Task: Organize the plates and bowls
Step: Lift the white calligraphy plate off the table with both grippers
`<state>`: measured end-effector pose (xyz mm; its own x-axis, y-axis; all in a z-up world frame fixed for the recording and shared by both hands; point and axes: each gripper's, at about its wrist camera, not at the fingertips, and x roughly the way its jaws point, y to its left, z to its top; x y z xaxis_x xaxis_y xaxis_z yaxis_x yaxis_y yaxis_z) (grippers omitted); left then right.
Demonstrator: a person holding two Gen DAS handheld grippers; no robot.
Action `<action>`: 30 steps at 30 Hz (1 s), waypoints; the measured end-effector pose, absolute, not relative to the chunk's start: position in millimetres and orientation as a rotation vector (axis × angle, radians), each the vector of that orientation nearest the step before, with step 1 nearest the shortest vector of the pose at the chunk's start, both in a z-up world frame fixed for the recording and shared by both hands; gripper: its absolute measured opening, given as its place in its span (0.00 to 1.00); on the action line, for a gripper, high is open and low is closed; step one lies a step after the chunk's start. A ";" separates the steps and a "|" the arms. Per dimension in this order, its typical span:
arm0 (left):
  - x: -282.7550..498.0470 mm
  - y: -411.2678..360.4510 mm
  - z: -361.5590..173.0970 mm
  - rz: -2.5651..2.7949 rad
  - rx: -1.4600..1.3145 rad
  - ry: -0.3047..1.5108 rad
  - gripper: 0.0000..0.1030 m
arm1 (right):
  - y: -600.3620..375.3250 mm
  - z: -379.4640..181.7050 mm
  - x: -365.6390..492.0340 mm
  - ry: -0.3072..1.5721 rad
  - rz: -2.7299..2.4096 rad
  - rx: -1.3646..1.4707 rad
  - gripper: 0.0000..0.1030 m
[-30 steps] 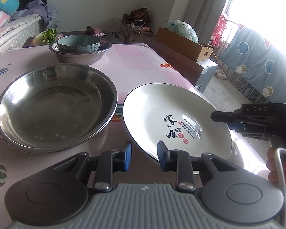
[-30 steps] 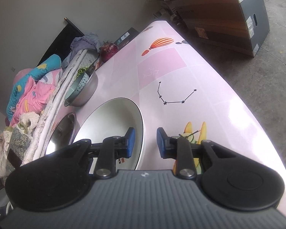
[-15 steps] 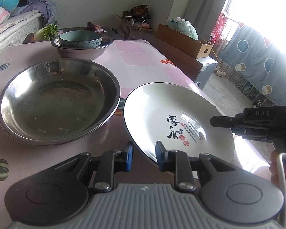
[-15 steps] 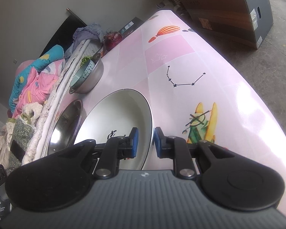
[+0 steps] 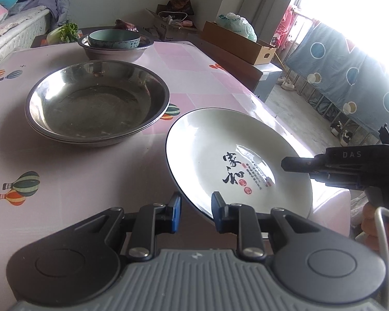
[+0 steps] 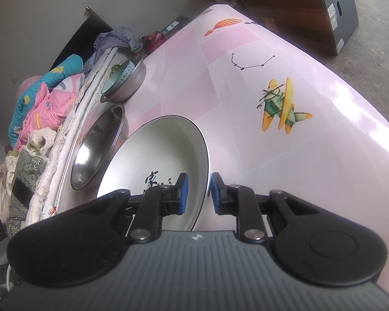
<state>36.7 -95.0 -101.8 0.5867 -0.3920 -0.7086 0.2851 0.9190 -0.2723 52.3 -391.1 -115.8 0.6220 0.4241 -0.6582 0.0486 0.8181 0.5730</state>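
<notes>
White plate [image 5: 236, 155] with thin dark rim is held off the pink tablecloth [image 5: 77, 176], tilted, gripped from two sides. Left gripper [image 5: 195, 211] is nearly closed, blue pads clamped on the plate's near rim. Right gripper [image 6: 197, 193] is likewise narrowed onto the opposite rim, one pad inside the plate, one outside. Black brush-style Chinese characters with small red seal marks and fine lines of text are printed in the plate's well; the small print is too fine to be read. "DAS" is read in white on the right gripper's black body in the left wrist view, and partly on a device edge at lower left of the right wrist view.

Large steel basin [image 5: 97, 102] is seen just beside the plate, on the cloth. Farther back, a teal bowl [image 5: 114, 39] is nested in a smaller steel bowl [image 5: 115, 53]. Hot-air balloons, a yellow-green plane [image 6: 281, 105] and a dotted constellation are printed on the cloth. Cardboard box [image 5: 238, 42] sits beyond the table; its labels are illegible.
</notes>
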 end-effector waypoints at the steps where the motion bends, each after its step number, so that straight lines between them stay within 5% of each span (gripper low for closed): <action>1: 34.6 -92.6 -101.6 -0.398 -0.139 0.859 0.25 | -389.5 -115.8 48.9 0.884 0.230 0.591 0.19; 30: 34.5 -91.0 -107.4 -0.416 -0.156 0.869 0.27 | -383.4 -120.0 43.0 0.883 0.205 0.621 0.18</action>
